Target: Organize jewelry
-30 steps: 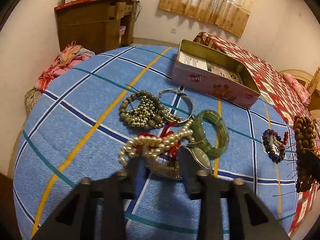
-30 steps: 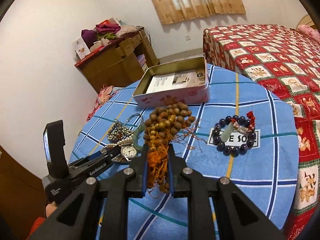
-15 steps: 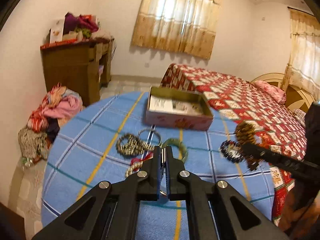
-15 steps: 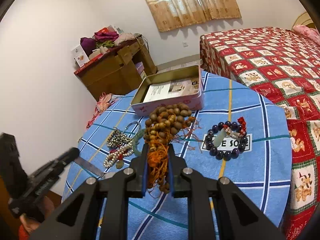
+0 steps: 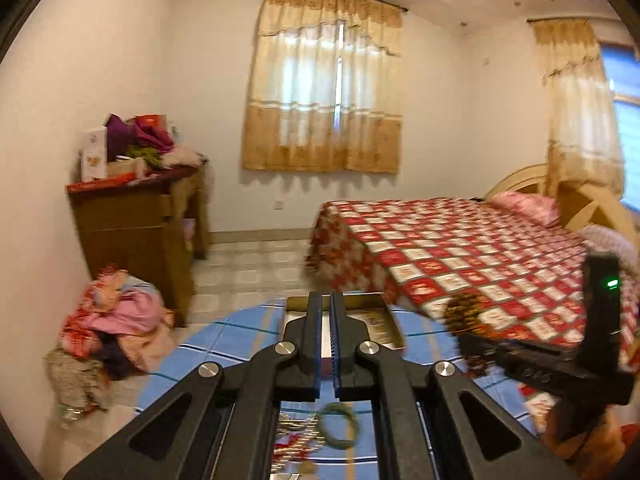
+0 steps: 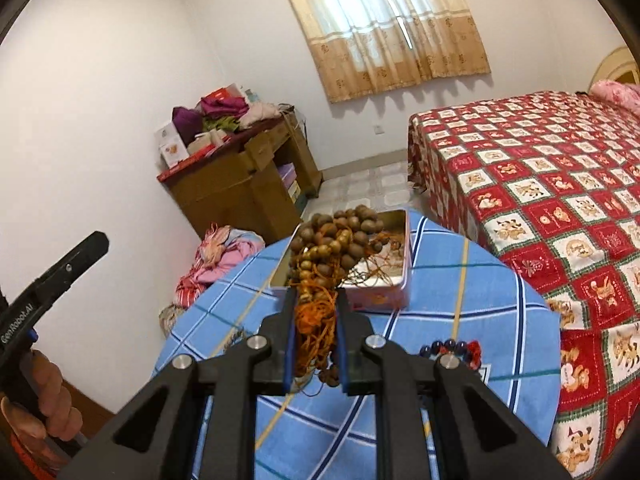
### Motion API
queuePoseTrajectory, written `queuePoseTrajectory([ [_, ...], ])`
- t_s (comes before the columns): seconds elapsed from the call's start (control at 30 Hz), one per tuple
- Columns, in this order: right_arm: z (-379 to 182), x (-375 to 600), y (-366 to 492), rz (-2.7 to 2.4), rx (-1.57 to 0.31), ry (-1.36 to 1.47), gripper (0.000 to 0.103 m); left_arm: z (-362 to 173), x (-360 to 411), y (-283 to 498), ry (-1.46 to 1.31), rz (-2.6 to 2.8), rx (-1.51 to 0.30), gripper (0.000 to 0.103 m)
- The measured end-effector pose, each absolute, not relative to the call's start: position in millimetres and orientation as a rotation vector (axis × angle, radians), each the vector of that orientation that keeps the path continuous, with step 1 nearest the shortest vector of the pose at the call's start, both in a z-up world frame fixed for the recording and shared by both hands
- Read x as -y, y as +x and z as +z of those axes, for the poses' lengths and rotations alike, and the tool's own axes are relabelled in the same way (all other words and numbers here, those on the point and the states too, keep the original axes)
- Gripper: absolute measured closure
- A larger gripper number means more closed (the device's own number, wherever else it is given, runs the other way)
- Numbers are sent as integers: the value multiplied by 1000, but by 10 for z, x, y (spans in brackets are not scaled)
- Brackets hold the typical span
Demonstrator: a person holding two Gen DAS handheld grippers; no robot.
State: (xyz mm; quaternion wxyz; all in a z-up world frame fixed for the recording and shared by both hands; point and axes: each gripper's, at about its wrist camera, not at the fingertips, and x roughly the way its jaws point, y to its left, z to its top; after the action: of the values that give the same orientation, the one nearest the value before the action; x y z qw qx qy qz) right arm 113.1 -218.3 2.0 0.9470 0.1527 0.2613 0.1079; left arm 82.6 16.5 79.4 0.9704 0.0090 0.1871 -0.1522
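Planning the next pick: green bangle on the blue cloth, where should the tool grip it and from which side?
Pinch the green bangle across its band, one finger inside the ring and one outside, coming straight down from above. It lies flat on the blue cloth, so no edge is open to a sideways approach. The right arc is probably best, since other jewelry crowds its left.
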Motion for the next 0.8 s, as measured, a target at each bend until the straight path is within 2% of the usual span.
queuePoseTrajectory([
  [0.1,-16,2180,1122,222,-539,304,84,565,-257,900,16,-298,-485,94],
  [0.13,-63,2169,1122,227,-552,305,84,433,-286,915,10,-296,-543,75],
  [0.17,-114,2157,1121,233,-567,310,84,279,-318,916,2,-288,-598,42],
  [0.2,-162,2151,1118,239,-582,318,84,92,-367,903,-16,-261,-657,27],
  [0.23,-216,2146,1118,242,-598,325,84,-52,-404,870,-39,-242,-690,16],
  [0.47,-407,2097,1065,261,-656,352,84,-930,-282,951,-191,-195,-1008,16],
  [0.6,-369,2070,909,257,-633,342,84,-1154,-72,1094,-169,-65,-1079,16],
  [0.7,-352,2069,822,251,-625,331,84,-1221,28,1088,-118,-1,-1047,18],
  [0.73,-352,2073,808,251,-625,334,84,-1233,78,1074,-89,14,-1029,26],
  [0.77,-354,2080,793,249,-625,340,84,-1236,104,1052,-64,30,-1017,42],
  [0.8,-351,2088,788,248,-625,343,84,-1229,124,1007,-41,28,-1002,50],
])
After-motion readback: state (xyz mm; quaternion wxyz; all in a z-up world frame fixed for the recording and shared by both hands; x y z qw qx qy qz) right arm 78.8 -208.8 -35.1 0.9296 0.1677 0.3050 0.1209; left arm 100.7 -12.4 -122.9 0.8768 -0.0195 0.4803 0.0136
